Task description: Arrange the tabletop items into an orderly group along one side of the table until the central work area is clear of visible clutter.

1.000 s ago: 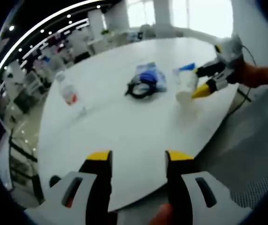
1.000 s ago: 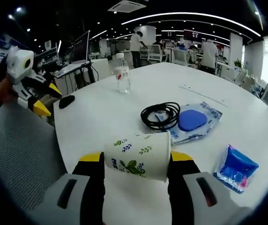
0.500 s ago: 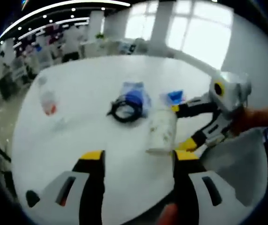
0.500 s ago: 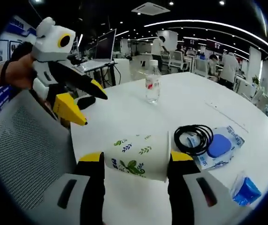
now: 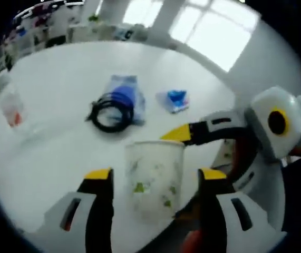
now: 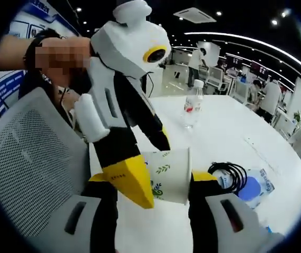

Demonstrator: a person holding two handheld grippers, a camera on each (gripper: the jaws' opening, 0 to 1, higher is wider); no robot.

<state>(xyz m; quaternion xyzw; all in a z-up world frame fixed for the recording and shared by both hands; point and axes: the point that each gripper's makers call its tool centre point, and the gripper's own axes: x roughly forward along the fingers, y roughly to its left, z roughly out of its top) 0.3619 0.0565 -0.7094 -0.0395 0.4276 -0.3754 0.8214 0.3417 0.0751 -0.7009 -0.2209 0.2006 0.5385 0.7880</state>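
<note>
Right tongs (image 6: 153, 184) clamp the white leaf-printed paper cup (image 5: 154, 179); open left tongs (image 5: 155, 176) straddle it, perhaps crushing it at 6 o'clock on the white table (image 5: 60, 142).

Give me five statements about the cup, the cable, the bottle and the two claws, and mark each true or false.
1. The right claw grips the paper cup. True.
2. The paper cup has a plain white wall. False: it carries a green leaf print.
3. The black cable lies coiled, partly on a blue packet. True.
4. The water bottle lies on its side. False: it stands upright on the white table.
5. The left claw is shut tight on the cup. False: its jaws stand apart on either side of the cup.
</note>
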